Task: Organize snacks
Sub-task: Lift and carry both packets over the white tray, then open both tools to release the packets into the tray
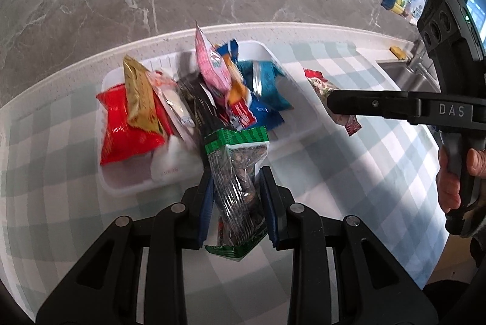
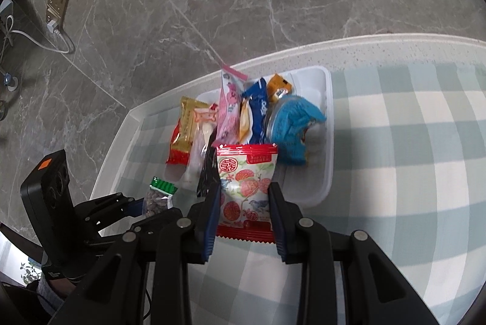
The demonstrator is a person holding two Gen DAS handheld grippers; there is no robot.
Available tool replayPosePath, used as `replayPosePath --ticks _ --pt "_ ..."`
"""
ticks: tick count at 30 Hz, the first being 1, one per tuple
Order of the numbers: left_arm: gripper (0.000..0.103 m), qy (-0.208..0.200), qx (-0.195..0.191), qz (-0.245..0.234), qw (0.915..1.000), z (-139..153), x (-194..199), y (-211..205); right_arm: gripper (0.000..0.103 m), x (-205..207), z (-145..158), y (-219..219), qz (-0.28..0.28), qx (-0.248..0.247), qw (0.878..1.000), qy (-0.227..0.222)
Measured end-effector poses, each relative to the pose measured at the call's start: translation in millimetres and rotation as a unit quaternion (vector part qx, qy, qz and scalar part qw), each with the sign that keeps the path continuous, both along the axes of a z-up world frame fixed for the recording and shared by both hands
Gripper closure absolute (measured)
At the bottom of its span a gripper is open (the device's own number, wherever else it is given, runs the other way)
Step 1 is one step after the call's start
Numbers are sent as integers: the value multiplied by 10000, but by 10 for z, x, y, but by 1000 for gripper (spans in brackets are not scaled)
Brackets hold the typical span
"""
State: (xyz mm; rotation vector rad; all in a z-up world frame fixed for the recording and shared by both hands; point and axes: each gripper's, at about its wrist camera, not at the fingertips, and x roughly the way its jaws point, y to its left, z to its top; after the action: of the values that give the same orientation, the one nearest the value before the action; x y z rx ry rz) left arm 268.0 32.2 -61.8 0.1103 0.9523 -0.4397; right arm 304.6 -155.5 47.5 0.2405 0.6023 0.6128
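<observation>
A green-topped seed packet (image 1: 235,173) is being pinched by the left gripper (image 1: 237,197), a red-edged floral packet (image 2: 244,191) by the right gripper (image 2: 244,212), both near the white tray (image 2: 326,143); "DAS" is being shown on the right gripper's arm.

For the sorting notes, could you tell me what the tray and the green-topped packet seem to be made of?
Tray: apparently white plastic, smooth and slightly see-through at the rim. Green-topped packet: glossy clear plastic film; the contents show through, and it crinkles with bright glints.
</observation>
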Motion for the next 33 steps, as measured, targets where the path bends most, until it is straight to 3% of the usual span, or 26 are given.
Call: replayPosePath --ticks 20,33 --pt "76 -225 -144 219 9994 260 826 91 69 551 292 233 -25 -177 9996 -232" --pt "76 -258 -88 266 9993 207 1162 -6 69 807 351 339 -77 -319 9990 -302"
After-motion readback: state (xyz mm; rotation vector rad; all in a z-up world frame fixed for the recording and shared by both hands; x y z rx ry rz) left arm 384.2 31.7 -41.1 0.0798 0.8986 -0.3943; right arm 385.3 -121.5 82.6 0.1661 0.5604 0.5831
